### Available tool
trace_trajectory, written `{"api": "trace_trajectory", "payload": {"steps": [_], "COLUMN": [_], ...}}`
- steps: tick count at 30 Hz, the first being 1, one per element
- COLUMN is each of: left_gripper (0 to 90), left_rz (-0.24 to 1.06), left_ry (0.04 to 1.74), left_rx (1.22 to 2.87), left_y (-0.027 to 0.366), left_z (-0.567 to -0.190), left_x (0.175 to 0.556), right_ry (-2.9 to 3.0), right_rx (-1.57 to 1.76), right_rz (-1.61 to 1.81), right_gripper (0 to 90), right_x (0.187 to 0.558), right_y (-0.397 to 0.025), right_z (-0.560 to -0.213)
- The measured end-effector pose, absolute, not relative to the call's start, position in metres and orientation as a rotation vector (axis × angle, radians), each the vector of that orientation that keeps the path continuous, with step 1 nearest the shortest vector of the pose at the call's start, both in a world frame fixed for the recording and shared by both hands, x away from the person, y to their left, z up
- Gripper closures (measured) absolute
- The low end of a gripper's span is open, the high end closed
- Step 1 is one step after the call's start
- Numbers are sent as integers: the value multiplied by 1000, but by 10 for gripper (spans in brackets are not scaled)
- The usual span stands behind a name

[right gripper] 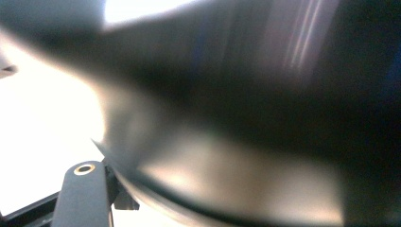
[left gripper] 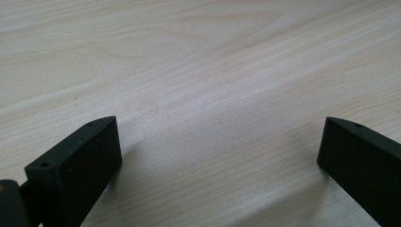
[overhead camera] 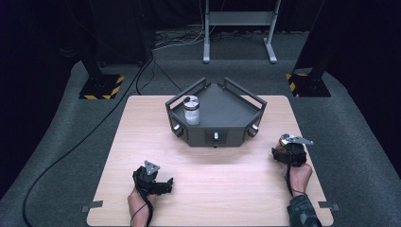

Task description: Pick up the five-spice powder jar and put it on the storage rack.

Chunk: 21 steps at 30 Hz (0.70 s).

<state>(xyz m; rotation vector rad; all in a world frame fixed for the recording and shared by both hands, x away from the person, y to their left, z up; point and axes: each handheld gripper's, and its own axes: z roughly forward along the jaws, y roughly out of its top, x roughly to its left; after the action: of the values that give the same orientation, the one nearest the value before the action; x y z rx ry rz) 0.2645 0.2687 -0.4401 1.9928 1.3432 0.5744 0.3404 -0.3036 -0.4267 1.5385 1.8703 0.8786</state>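
- Table [overhead camera: 142,123] of pale wood grain sits on grey carpet, its far edge toward twelve o'clock and the person's forearms entering from six o'clock in the high view.
- Dark angular tray [overhead camera: 227,106], with raised rail handles along its sides and small round knobs on its front faces, stands on the table at about twelve o'clock from the table's middle.
- Clear jar [overhead camera: 191,110] with a silver-grey lid stands upright inside the tray, in its left part, close to the left rail.
- Left gripper [overhead camera: 163,185] lies low over the table at about seven o'clock from the table's middle, well apart from the tray, with a grey three-cornered plate on top and its jaws pointing toward three o'clock.
- In the left gripper view the left gripper's [left gripper: 220,151] two black jaws stand wide apart, with bare wood between them and nothing in their hold.
- Right gripper [overhead camera: 283,152] is held at about four o'clock from the table's middle, near the tray's right front corner but apart from it; a grey plate shows on top.
- Right gripper view is heavily blurred: a dark curved surface looms close, and one black jaw with a brass-ringed hole rises at lower left. Whether this gripper is spread or closed, or has hold of anything, I cannot tell.
- Black cable [overhead camera: 71,151] trails over the carpet at nine o'clock of the table.
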Motion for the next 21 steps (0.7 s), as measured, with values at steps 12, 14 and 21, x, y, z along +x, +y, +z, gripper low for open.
{"api": "trace_trajectory", "payload": {"steps": [12,14,21], "left_gripper": [3,3,3], "left_rz": [575,575,575], "left_ry": [1344,1344,1344], "left_rx": [1993,1993,1992], "left_y": [269,269,269], "left_z": [-440,-440,-440], "left_x": [264,264,264], "right_ry": [1864,1867,1881], "right_rx": [1547,1545,1532], "right_rz": [906,909,912], "right_gripper": [299,299,298], "right_x": [340,340,341], "right_y": [-307,-307,-305], "right_z": [-407,-404,-396]}}
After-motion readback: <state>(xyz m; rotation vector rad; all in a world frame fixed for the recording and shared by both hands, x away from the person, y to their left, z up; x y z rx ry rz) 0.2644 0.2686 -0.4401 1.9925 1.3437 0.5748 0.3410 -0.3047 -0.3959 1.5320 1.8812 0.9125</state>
